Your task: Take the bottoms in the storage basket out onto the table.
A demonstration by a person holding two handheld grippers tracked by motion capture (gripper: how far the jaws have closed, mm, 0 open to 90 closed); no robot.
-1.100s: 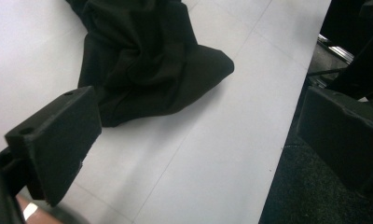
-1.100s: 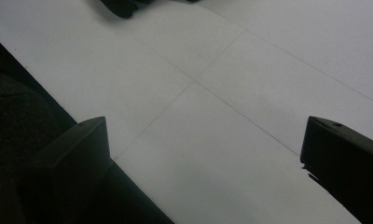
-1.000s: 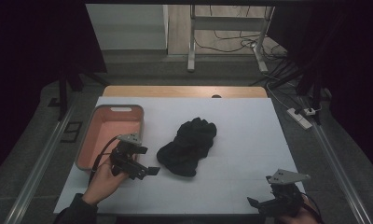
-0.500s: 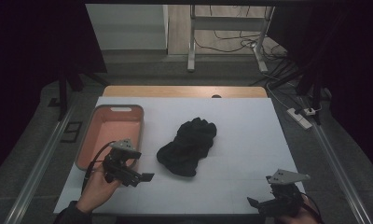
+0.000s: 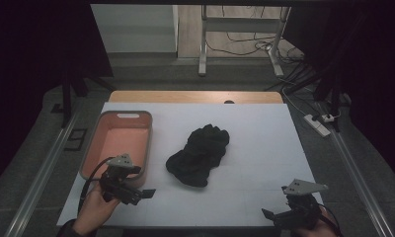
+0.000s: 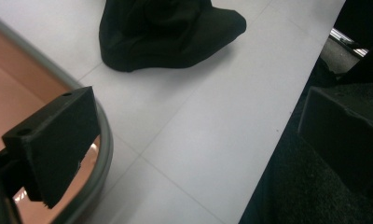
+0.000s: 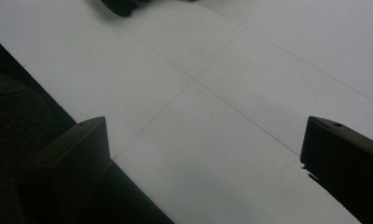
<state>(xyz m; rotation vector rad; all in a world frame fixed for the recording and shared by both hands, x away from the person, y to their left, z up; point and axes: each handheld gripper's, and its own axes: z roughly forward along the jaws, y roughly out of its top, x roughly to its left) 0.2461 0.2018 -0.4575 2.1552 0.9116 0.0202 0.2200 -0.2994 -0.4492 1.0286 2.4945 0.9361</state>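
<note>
A crumpled black garment (image 5: 199, 154) lies in the middle of the white table (image 5: 255, 148); its edge shows at the top of the left gripper view (image 6: 166, 32). An orange bin (image 5: 119, 140) stands at the table's left. My left gripper (image 5: 145, 193) hovers at the bin's near right corner, open and empty, its jaws pointing right. In its own view the left gripper (image 6: 198, 149) has one jaw over the bin's rim (image 6: 103, 149). My right gripper (image 5: 270, 215) rests at the front right edge, open, with nothing between its jaws (image 7: 208, 168).
A wooden strip (image 5: 195, 97) borders the table's far edge. Beyond it stand metal frame legs (image 5: 203, 44) and cables on the floor. A power strip (image 5: 318, 124) lies to the right of the table. Rails run along both sides.
My left gripper has drawn back toward the front left, away from the black garment. The right gripper has stayed put.
</note>
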